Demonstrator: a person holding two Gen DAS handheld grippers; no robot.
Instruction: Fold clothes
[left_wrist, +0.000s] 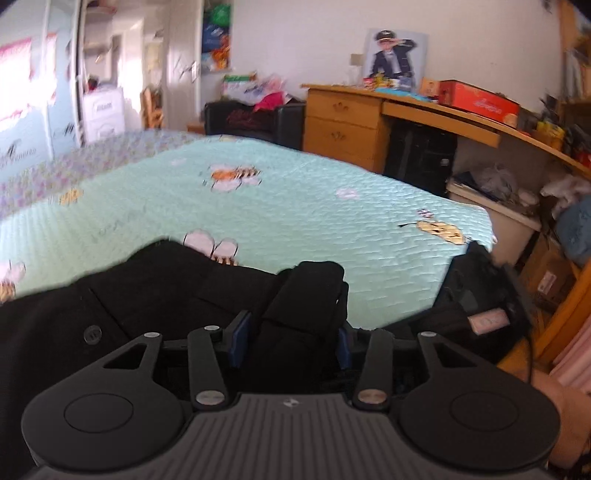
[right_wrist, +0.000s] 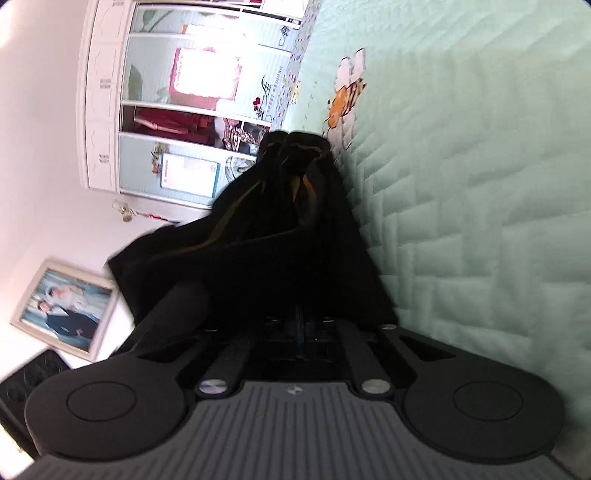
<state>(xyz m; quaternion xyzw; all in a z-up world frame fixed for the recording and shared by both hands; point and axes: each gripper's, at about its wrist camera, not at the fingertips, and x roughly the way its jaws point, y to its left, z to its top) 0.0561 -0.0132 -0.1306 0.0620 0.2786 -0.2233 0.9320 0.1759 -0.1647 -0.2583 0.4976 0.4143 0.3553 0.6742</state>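
Note:
A black garment (left_wrist: 159, 291) with a button lies bunched on the mint-green quilted bed cover (left_wrist: 295, 206). My left gripper (left_wrist: 291, 339) is shut on a thick fold of the black garment, with the blue pads (left_wrist: 242, 334) pressed on each side of it. In the right wrist view the camera is rolled sideways. My right gripper (right_wrist: 300, 332) is shut on another part of the black garment (right_wrist: 280, 229), which shows thin yellow seams and hangs out from the jaws beside the bed cover (right_wrist: 480, 184). The right fingertips are hidden by cloth.
A wooden desk (left_wrist: 369, 122) with drawers, a red box (left_wrist: 480, 99) and a framed photo stands beyond the bed. Bins and clutter (left_wrist: 498, 192) sit at the bed's right side. A wardrobe with glass doors (right_wrist: 177, 110) and a framed picture (right_wrist: 66, 306) show in the right wrist view.

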